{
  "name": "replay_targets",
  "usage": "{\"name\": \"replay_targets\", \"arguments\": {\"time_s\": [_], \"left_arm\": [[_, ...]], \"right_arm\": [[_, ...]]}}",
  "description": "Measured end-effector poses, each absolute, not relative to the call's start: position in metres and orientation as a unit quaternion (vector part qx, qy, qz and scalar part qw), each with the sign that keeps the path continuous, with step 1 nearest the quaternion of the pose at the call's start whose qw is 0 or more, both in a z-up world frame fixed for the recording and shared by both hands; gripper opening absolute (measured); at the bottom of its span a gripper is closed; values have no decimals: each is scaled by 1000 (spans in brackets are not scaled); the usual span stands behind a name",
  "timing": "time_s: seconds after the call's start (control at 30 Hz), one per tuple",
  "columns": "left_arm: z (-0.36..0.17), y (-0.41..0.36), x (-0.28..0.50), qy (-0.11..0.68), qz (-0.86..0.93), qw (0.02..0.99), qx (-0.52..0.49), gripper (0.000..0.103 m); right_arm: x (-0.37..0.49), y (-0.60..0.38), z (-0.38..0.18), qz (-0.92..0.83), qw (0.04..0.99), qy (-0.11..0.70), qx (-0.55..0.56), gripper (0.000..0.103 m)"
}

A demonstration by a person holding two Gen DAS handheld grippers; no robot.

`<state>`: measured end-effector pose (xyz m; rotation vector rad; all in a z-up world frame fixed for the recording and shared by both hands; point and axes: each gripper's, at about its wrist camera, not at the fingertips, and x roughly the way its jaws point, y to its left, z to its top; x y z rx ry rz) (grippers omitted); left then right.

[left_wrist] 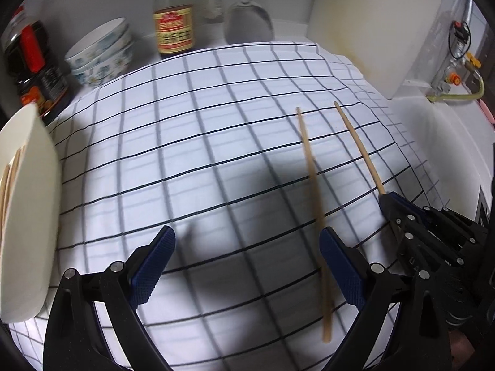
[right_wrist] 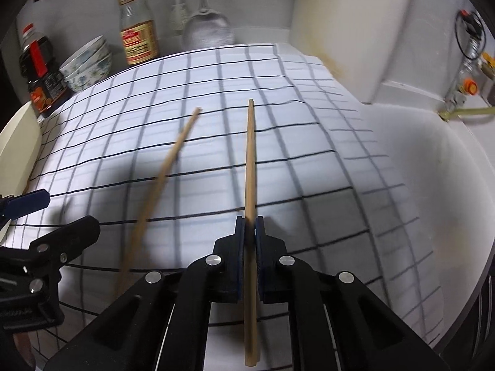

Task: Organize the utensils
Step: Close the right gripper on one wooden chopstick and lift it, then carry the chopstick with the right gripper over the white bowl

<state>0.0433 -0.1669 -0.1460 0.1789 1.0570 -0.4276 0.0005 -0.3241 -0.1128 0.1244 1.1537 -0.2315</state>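
Note:
Two wooden chopsticks show over a white checked cloth (left_wrist: 198, 142). My right gripper (right_wrist: 250, 220) is shut on one chopstick (right_wrist: 250, 160), which points away from me; the same grip shows in the left wrist view, right gripper (left_wrist: 386, 199) on the chopstick (left_wrist: 359, 148). The other chopstick (left_wrist: 312, 182) is blurred and runs between my left gripper's (left_wrist: 247, 235) open jaws, close beside the right finger (left_wrist: 340, 266); I cannot tell whether they touch. The right wrist view has that loose chopstick (right_wrist: 161, 179) and my left gripper (right_wrist: 71, 210) at the left. A cream holder (left_wrist: 27, 216) with several chopsticks stands at the left edge.
Along the back wall stand a dark sauce bottle (left_wrist: 34, 61), stacked patterned bowls (left_wrist: 102, 52), a labelled glass bottle (left_wrist: 174, 24) and a hanging metal skimmer (left_wrist: 247, 21). A pale cutting board (left_wrist: 377, 31) leans at the back right. White counter (left_wrist: 433, 142) lies right of the cloth.

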Motion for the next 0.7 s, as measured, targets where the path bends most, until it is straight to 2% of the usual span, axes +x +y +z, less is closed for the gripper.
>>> {"name": "replay_targets", "arguments": {"time_s": [0.4, 0.53, 0.6, 0.7], "left_arm": [[-168, -203, 49, 498, -204, 836, 111, 92], [-170, -208, 46, 484, -200, 842, 124, 91], [-169, -208, 46, 480, -202, 845, 124, 89], [-167, -213, 43, 469, -209, 849, 126, 74]], "right_arm": [[-7, -344, -111, -109, 827, 546, 70, 8], [-7, -346, -111, -118, 828, 544, 63, 20], [-6, -349, -111, -120, 828, 543, 66, 23], [-3, -349, -112, -117, 829, 545, 57, 24]]}}
